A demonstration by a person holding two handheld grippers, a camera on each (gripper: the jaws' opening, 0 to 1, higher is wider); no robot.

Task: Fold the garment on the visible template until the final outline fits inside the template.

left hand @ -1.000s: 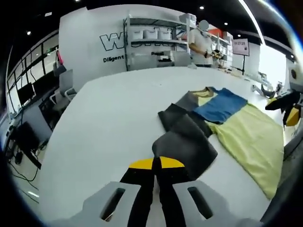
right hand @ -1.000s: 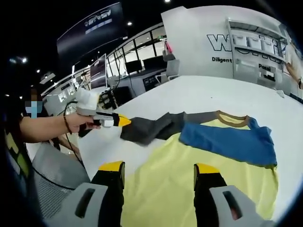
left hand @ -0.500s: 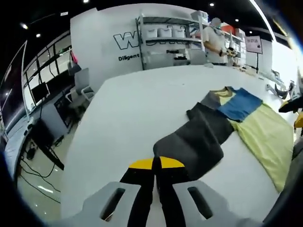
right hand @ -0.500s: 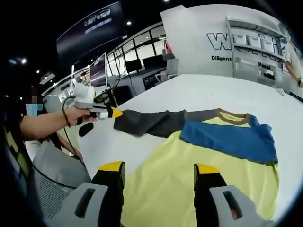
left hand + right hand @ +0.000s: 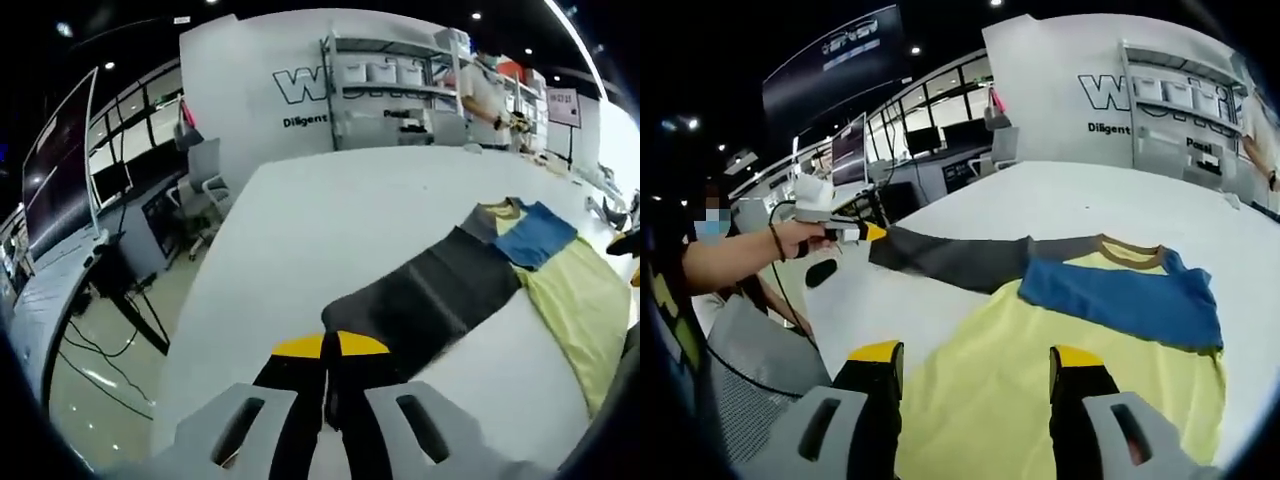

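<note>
Stretching the dark grey sleeve (image 5: 430,300) outward is the step in hand, as far as these views allow a judgement: your left gripper (image 5: 331,352) has its yellow-tipped jaws pressed together on the sleeve's cuff end, and in the right gripper view the same left gripper (image 5: 862,233), held in your hand (image 5: 790,240), draws the sleeve out nearly straight from the body of the garment.

Item: garment (image 5: 1060,350), a long-sleeved top lying on the white worktop (image 5: 330,220). Body panel pale yellow, soft, matte knit, lying mostly flat with shallow wrinkles. Blue sleeve (image 5: 1120,300) already folded across the chest. Neckband (image 5: 1130,247) brown, ribbed in look. The grey sleeve reads as a long, tapering band, slightly slack along its edge.

Item: right gripper (image 5: 978,372), jaws wide apart, holding nothing, poised over the yellow hem area.

Template: no outline can be made out on the worktop from either view.

Next move, by judgement: you would carry the grey sleeve back over the body so it lies across the chest alongside the blue one, keeping tension even so the cloth does not bunch, then use the free gripper at the hem for the lengthwise fold.
</note>
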